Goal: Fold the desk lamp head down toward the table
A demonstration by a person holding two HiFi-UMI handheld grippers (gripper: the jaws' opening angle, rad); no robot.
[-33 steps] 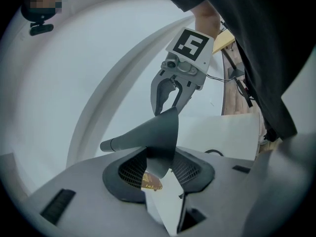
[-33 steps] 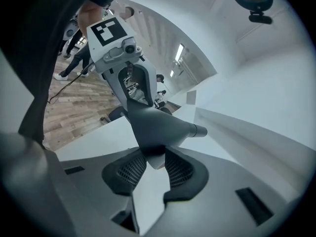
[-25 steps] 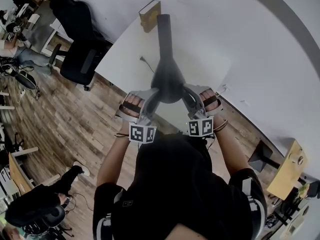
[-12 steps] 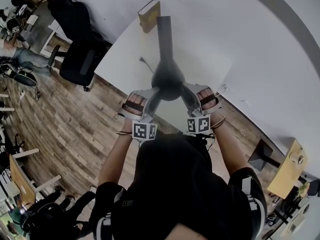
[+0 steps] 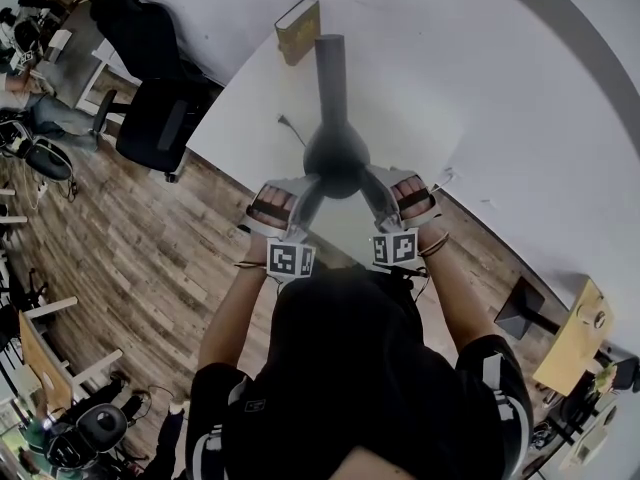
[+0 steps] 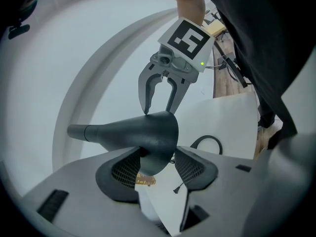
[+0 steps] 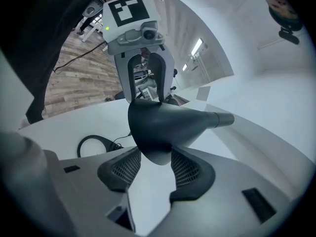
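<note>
- We see from above a person holding two grippers either side of a dark, cone-shaped lamp head (image 5: 336, 158).
- The lamp head hangs over the white table (image 5: 250, 108) close to its near edge. Its neck runs level toward the far edge, where a book (image 5: 298, 28) lies.
- The left gripper (image 5: 305, 193) has just been opening. The cone's wide rim sits between its pads, which do not look pressed on it.
- The right gripper (image 5: 375, 188) has also just been opening, with the same rim between its pads and no clamp on it.
- We judge this the letting-go step, with the head already swung low.
- The next move calls for drawing both grippers back without nudging the rim, or taking a fresh grip if the head must go lower.
</note>
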